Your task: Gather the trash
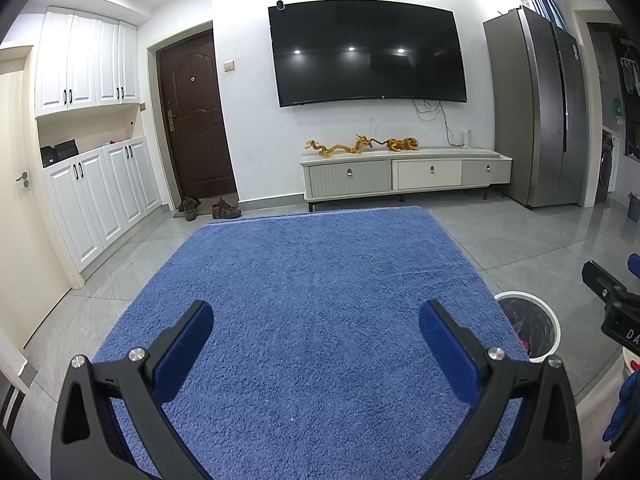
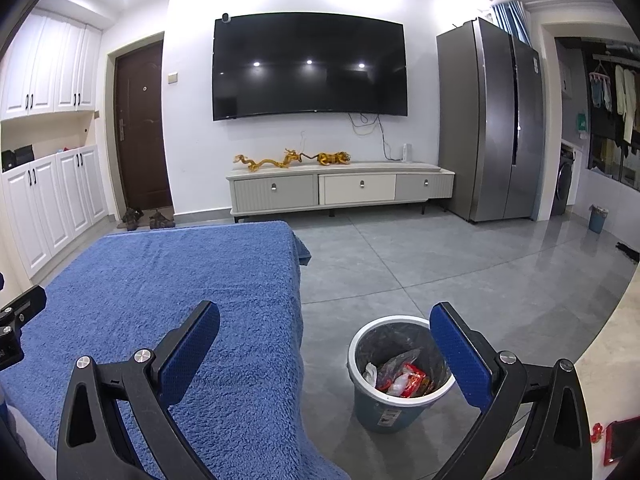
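Blue-padded fingers of the left hand-held gripper (image 1: 316,330) stand spread wide, released, with nothing between them, above the blue fleece cover (image 1: 312,300) that drapes the tabletop. The right hand-held gripper (image 2: 325,334) is likewise released and empty, straddling the tabletop's right edge: its left finger (image 2: 192,354) hangs over the fleece, its right finger (image 2: 460,356) over the floor.

Only the right wrist view looks down into the trash bin (image 2: 394,414), which stands on the grey tile floor (image 2: 460,264) just beside the tabletop's right edge. It is a blue-grey bin with a white rim and dark liner, and inside lie a red snack wrapper (image 2: 412,380), clear plastic and white crumpled paper. The left wrist view catches just the bin's rim and liner at the tabletop's right edge, its contents mostly hidden, and shows part of the right hand-held gripper's black body at the frame's right side.

Beyond, both views show a wall-mounted television (image 2: 310,64), a low TV cabinet (image 2: 340,190) with golden figurines, a grey refrigerator (image 2: 490,120) and a brown door (image 2: 142,124). A second small bin (image 2: 597,219) stands far right.
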Available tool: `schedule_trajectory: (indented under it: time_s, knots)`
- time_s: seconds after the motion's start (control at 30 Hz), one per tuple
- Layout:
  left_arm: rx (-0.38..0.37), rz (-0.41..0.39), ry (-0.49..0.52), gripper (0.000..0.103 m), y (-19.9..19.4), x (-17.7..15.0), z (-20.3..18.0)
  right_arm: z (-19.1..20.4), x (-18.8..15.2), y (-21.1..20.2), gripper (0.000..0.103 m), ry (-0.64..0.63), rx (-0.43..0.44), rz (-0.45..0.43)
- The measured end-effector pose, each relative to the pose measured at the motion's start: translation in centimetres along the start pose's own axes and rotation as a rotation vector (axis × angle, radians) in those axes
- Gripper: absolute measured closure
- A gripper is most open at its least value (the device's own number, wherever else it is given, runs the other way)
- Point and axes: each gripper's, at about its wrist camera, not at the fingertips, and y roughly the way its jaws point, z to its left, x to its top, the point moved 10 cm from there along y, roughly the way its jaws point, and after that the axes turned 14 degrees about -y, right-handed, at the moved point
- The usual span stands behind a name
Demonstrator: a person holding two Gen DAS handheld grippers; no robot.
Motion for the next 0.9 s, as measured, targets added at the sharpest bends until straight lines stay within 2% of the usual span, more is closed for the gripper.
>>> schedule_trajectory:
  time_s: [0.9]
  knots:
    - [-0.025, -0.02, -0.009, 0.0, -1.7, 0.3, -0.3, -0.1, -0.2, -0.7, 0.0, -0.003, 0.0, -0.017]
